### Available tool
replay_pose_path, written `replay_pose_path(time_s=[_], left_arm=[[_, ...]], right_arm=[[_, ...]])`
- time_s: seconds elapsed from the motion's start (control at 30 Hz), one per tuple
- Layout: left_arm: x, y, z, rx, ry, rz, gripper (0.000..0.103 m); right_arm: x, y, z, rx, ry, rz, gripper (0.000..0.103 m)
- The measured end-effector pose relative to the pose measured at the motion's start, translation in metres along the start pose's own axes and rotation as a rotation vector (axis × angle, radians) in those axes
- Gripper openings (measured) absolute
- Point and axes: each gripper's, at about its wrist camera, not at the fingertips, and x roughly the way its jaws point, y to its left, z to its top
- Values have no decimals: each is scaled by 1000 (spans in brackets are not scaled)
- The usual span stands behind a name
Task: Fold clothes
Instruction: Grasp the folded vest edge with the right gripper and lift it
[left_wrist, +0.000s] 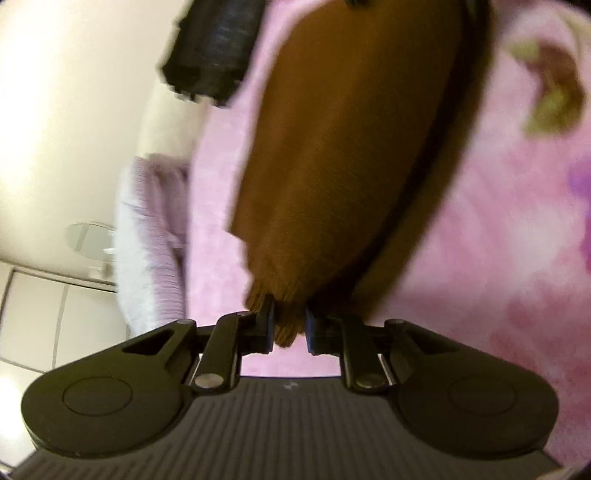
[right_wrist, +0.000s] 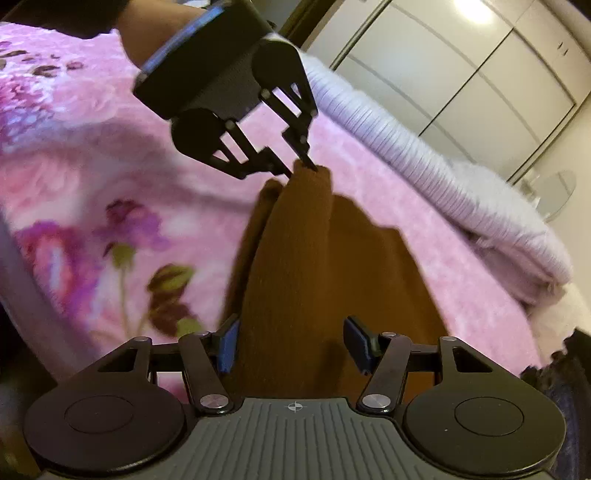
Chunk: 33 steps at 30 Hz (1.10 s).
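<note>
progress: fold looking early, brown garment (right_wrist: 295, 266) lying long on the bed (right_wrist: 92, 155), not yet doubled | left gripper (left_wrist: 289, 328) pinching its ribbed end | right gripper (right_wrist: 291, 343) released, jaws straddling the cloth | around: lilac blanket (right_wrist: 424, 166) lying beside, nothing blocking

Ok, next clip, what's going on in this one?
A person is folding a brown knit garment on a pink floral blanket. The left gripper is pinched on one end of it, lifting the cloth. The right gripper stands open with the garment between its jaws, not gripping.
</note>
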Motion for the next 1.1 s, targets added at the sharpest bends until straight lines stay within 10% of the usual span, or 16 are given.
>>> replay_pose_path(time_s=[0.2, 0.5, 0.57, 0.97, 1.1], left_arm=[[-11, -6, -16, -17, 60, -19, 16], [-59, -9, -23, -147, 13, 42, 65], [-70, -19, -17, -124, -48, 67, 76], [-36, -17, 27, 11, -112, 143, 75], [-30, -13, 38, 18, -94, 72, 30]], right_arm=[[-28, 17, -7, -42, -34, -34, 61], [2, 65, -29, -476, 42, -143, 62], [9, 65, -33, -513, 48, -156, 48], [-43, -43, -15, -97, -41, 31, 32], [-47, -43, -25, -85, -29, 48, 33]])
